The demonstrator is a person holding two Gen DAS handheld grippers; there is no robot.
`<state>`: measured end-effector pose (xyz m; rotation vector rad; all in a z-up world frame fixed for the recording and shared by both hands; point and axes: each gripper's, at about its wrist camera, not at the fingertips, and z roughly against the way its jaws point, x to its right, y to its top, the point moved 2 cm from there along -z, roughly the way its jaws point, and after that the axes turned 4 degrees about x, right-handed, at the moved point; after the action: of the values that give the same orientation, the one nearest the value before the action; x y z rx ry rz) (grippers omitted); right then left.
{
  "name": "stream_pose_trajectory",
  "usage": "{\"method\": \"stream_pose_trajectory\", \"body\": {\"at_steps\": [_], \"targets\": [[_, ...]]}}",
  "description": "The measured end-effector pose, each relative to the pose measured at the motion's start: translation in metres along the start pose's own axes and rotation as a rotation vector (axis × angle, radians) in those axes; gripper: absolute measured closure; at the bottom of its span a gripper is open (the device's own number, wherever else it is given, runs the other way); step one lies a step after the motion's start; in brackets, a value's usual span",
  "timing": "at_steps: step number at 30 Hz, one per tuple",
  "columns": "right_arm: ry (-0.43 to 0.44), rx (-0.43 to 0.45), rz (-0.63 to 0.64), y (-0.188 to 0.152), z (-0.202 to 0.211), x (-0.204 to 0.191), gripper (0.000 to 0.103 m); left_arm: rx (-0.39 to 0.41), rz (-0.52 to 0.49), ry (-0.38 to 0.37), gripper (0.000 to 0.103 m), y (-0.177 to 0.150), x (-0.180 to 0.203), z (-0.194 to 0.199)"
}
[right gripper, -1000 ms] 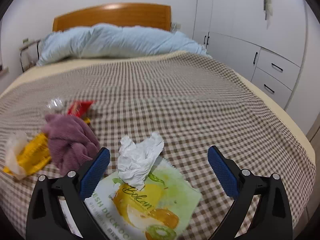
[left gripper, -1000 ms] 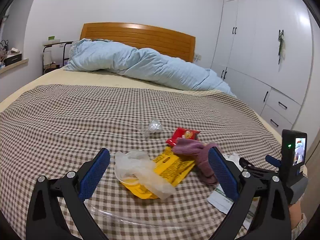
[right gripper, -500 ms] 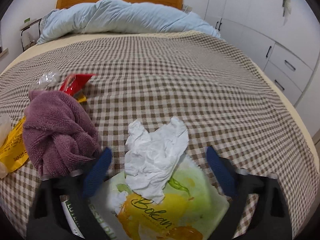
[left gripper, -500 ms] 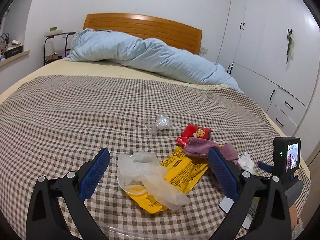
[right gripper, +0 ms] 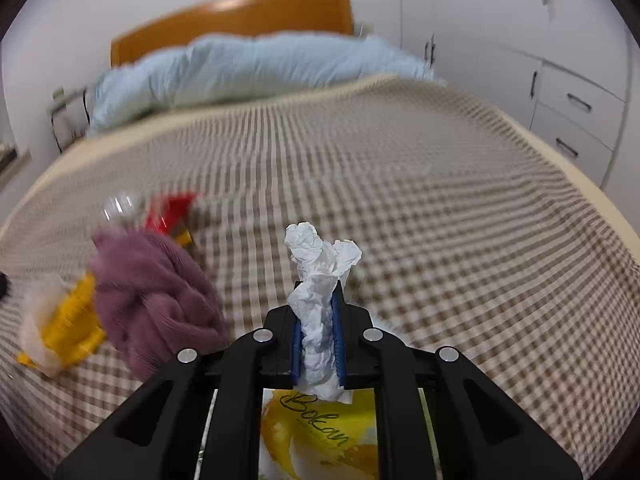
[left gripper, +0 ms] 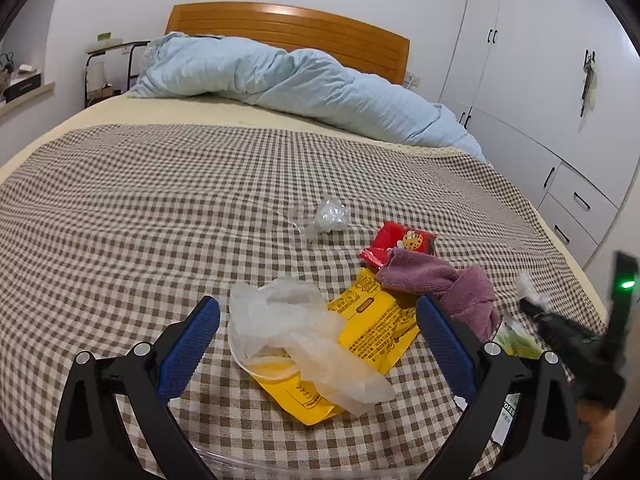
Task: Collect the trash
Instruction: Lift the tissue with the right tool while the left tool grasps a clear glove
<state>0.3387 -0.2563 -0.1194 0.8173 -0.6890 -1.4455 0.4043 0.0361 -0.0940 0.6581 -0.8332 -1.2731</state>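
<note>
Trash lies on the checked bedspread. My right gripper is shut on a crumpled white tissue, held above a yellow-green Bolam packet. My left gripper is open and empty, its blue pads either side of a clear plastic bag lying on a yellow wrapper. Beyond lie a red snack wrapper and a crumpled clear wrapper. The right gripper with the tissue shows at the left wrist view's right edge.
A purple towel lies beside the wrappers, also in the right wrist view. A light blue duvet lies by the wooden headboard. White wardrobes and drawers stand along the bed's right side.
My right gripper moved down onto the white tissue, shut on it and lifted it off the packet. My left gripper shifted slightly and stayed open.
</note>
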Motion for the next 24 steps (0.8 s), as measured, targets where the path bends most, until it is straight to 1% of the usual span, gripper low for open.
{"method": "stream_pose_trajectory", "body": {"at_steps": [3, 5, 7, 10, 11, 13, 14, 15, 16, 17, 18, 20, 21, 22, 23, 24], "targets": [[-0.019, 0.074, -0.031, 0.005, 0.017, 0.01, 0.09, -0.019, -0.035, 0.027, 0.008, -0.005, 0.004, -0.007], [-0.036, 0.099, -0.036, 0.004, 0.02, 0.013, 0.09, -0.022, -0.063, 0.064, 0.008, -0.009, 0.007, -0.012], [-0.042, 0.102, -0.038, 0.002, 0.019, 0.01, 0.09, -0.025, -0.084, 0.097, 0.008, -0.013, 0.008, -0.016], [-0.047, 0.102, -0.037, 0.0, 0.018, 0.01, 0.09, -0.02, -0.111, 0.181, 0.008, -0.016, 0.006, -0.021], [-0.048, 0.104, -0.035, 0.0, 0.019, 0.009, 0.09, -0.019, -0.122, 0.195, 0.008, -0.016, 0.006, -0.022], [-0.048, 0.109, -0.034, 0.0, 0.017, 0.01, 0.09, -0.026, -0.116, 0.191, 0.008, -0.016, 0.004, -0.024], [-0.046, 0.11, -0.032, 0.0, 0.017, 0.009, 0.09, -0.028, -0.11, 0.185, 0.01, -0.016, 0.003, -0.024], [-0.046, 0.112, -0.031, 0.0, 0.019, 0.011, 0.09, -0.033, -0.1, 0.178, 0.014, -0.016, 0.001, -0.025], [-0.046, 0.113, -0.031, 0.0, 0.019, 0.011, 0.09, -0.044, -0.086, 0.17, 0.023, -0.016, -0.002, -0.026], [-0.044, 0.112, -0.029, 0.0, 0.018, 0.01, 0.09, -0.054, -0.075, 0.16, 0.034, -0.016, -0.004, -0.028], [-0.043, 0.112, -0.028, 0.0, 0.018, 0.009, 0.09, -0.069, -0.058, 0.152, 0.039, -0.017, -0.008, -0.03], [-0.042, 0.115, -0.024, 0.0, 0.019, 0.008, 0.09, -0.081, -0.035, 0.15, 0.054, -0.017, -0.014, -0.032], [-0.04, 0.116, -0.022, 0.0, 0.019, 0.008, 0.09, -0.085, -0.024, 0.143, 0.058, -0.017, -0.016, -0.033], [-0.039, 0.117, -0.021, 0.0, 0.019, 0.008, 0.09, -0.085, -0.017, 0.144, 0.066, -0.018, -0.017, -0.032], [-0.039, 0.119, -0.021, 0.0, 0.019, 0.007, 0.09, -0.085, -0.009, 0.142, 0.07, -0.019, -0.019, -0.031], [-0.038, 0.119, -0.022, 0.0, 0.019, 0.007, 0.09, -0.087, -0.002, 0.134, 0.072, -0.019, -0.02, -0.031]]}}
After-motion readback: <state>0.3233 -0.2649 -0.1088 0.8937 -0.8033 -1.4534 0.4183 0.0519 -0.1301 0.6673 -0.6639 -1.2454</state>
